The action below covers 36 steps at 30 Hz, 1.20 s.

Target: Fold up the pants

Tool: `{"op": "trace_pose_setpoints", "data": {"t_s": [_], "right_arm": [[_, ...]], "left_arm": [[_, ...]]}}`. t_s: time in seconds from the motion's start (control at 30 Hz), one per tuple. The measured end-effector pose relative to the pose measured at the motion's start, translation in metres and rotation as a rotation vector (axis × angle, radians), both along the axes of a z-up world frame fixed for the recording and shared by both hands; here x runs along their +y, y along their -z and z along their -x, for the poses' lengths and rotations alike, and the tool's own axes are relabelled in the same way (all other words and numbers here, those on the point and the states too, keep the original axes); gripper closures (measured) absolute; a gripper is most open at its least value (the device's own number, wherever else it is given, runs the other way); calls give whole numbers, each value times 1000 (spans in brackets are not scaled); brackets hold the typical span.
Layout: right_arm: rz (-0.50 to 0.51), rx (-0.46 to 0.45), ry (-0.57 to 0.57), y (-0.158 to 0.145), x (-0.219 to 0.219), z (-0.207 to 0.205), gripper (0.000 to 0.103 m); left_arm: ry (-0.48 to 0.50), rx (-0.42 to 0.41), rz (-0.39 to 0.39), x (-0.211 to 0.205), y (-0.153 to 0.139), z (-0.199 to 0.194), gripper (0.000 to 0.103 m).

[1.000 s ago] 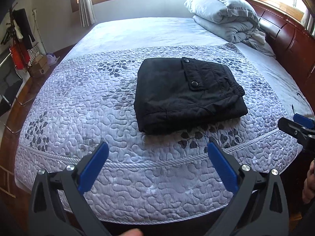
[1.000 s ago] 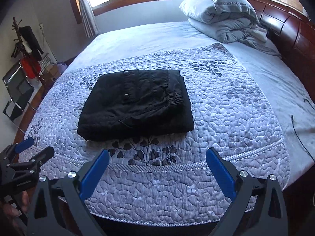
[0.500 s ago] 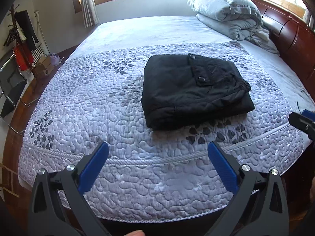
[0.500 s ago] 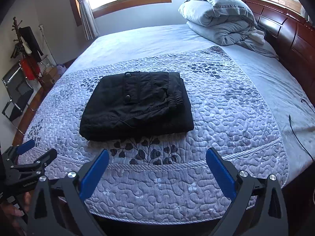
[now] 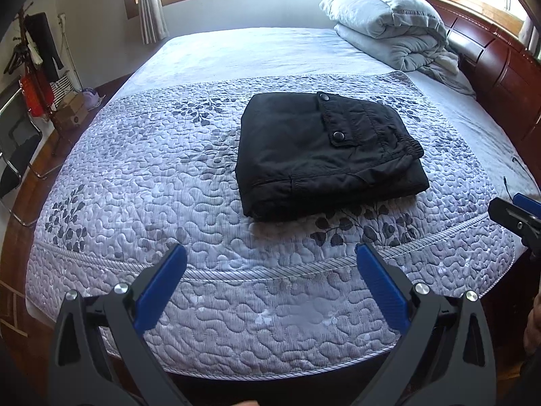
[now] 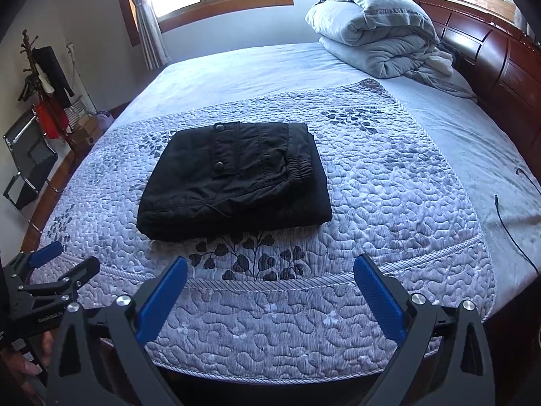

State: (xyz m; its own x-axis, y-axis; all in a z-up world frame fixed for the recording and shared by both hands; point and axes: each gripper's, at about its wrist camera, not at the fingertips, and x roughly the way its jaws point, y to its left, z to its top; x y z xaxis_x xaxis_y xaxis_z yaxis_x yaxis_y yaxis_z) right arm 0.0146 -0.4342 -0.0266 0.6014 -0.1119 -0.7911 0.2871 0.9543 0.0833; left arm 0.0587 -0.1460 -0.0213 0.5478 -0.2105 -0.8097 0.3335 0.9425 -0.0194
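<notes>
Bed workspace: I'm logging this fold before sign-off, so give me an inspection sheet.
Surface: quilted bedspread, flat.
Job's things: black pants folded into a compact stack, mid-quilt.
Clutter: grey duvet bundled by the headboard.
Grippers: left gripper and right gripper both open, empty, short of the pants.
Cables: thin black cable on the sheet at right.
Surroundings: windows, curtain, clothes rack, chair.

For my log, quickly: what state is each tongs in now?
Left tongs: open, holding nothing.
Right tongs: open, holding nothing.
</notes>
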Motion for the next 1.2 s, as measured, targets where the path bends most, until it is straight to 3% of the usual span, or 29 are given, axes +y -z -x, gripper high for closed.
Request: {"op": "trace_pose_setpoints", "data": {"t_s": [1.2], "right_arm": [[1, 40, -9, 14, 2, -10, 4]], "left_arm": [[-3, -18, 7, -7, -1, -9, 3]]}}
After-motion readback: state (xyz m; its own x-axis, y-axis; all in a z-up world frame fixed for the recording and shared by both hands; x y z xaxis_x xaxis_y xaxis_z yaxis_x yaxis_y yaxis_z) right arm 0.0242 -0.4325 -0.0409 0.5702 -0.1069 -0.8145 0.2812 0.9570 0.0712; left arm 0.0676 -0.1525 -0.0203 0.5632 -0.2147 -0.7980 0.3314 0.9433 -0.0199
